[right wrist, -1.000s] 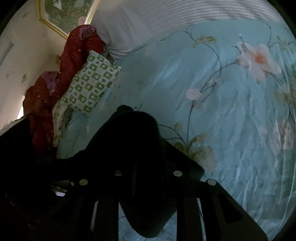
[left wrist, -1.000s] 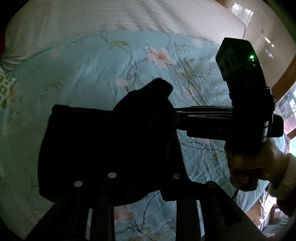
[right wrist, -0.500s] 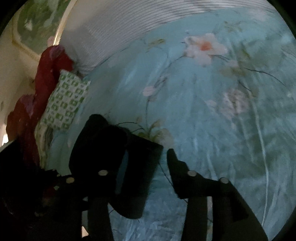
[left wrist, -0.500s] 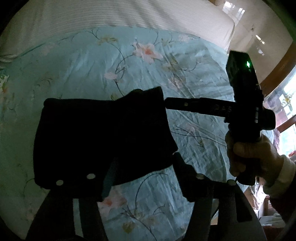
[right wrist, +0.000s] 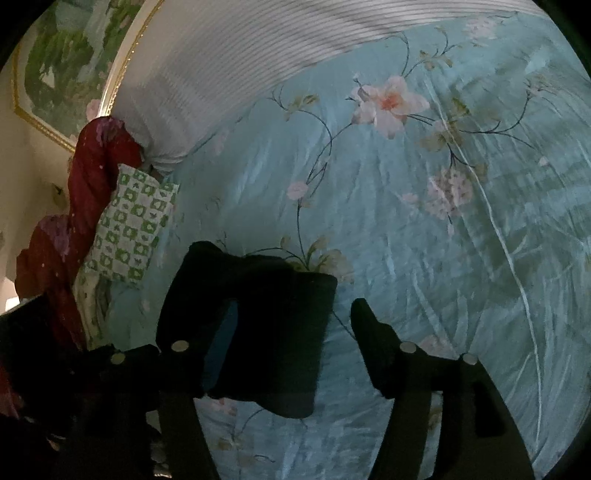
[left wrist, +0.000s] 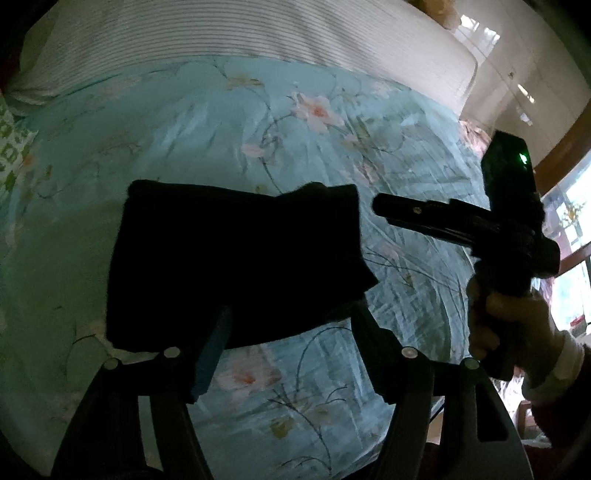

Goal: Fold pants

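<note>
The black pants [left wrist: 236,266] lie folded into a flat rectangle on the floral turquoise bedspread [left wrist: 207,147]. My left gripper [left wrist: 290,325] hovers over the near edge of the fold. Its jaws are opening and the pads do not press on the cloth. My right gripper [left wrist: 380,210], held in a person's hand [left wrist: 506,325], sits just off the pants' right edge. In the right wrist view the pants [right wrist: 266,343] lie under and between the fingers of the right gripper [right wrist: 295,314]. Those jaws are opening too and grip nothing.
A white striped cover [left wrist: 236,33] lies across the back of the bed. A green-checked pillow [right wrist: 129,229] and a red blanket [right wrist: 88,177] are piled at the left, below a framed picture [right wrist: 66,62]. Bright windows [left wrist: 569,229] are beyond the bed's right edge.
Both grippers were shut on the bunched black cloth and have let it go. Their jaws have spread and both have drawn back. The pants now lie flat in a neat fold.
</note>
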`<action>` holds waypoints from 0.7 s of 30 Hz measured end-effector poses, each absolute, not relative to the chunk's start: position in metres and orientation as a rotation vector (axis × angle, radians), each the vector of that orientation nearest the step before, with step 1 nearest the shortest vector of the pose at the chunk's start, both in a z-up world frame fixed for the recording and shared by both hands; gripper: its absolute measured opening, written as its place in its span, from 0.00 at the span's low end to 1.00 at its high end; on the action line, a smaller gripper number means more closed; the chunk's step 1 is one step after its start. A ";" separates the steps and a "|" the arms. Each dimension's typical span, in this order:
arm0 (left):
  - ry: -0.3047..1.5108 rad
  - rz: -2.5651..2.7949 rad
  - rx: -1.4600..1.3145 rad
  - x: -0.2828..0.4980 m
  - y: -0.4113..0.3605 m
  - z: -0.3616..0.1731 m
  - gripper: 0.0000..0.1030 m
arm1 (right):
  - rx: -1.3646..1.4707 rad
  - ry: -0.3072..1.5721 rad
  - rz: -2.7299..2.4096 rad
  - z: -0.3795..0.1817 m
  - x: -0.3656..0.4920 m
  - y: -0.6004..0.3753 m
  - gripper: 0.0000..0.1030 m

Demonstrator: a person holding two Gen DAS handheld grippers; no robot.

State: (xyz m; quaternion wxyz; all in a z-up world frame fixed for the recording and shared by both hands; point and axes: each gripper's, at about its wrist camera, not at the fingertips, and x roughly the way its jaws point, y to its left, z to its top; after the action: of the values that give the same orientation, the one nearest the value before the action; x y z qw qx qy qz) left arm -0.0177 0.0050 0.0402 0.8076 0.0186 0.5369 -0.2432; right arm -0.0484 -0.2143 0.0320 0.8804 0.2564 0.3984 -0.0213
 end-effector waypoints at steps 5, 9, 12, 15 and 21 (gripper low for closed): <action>1.149 -0.487 0.012 -0.008 0.025 0.042 0.67 | 0.551 0.818 -0.074 0.036 -0.049 -0.203 0.70; 1.150 -0.453 -0.013 0.003 0.042 0.042 0.68 | 0.539 0.826 -0.097 0.036 -0.048 -0.192 0.72; 1.156 -0.433 -0.027 0.014 0.054 0.040 0.69 | 0.538 0.838 -0.105 0.034 -0.045 -0.187 0.73; 1.165 -0.420 -0.044 0.023 0.063 0.038 0.70 | 0.545 0.846 -0.109 0.031 -0.044 -0.181 0.75; 1.184 -0.393 -0.078 0.043 0.081 0.031 0.75 | 0.558 0.866 -0.126 0.024 -0.040 -0.171 0.78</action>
State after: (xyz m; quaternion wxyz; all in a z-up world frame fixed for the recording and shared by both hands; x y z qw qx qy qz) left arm 0.0430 0.0812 0.0307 0.8109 -0.0366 0.5543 -0.1838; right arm -0.0402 -0.1708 0.0239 0.8684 0.2667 0.4136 -0.0603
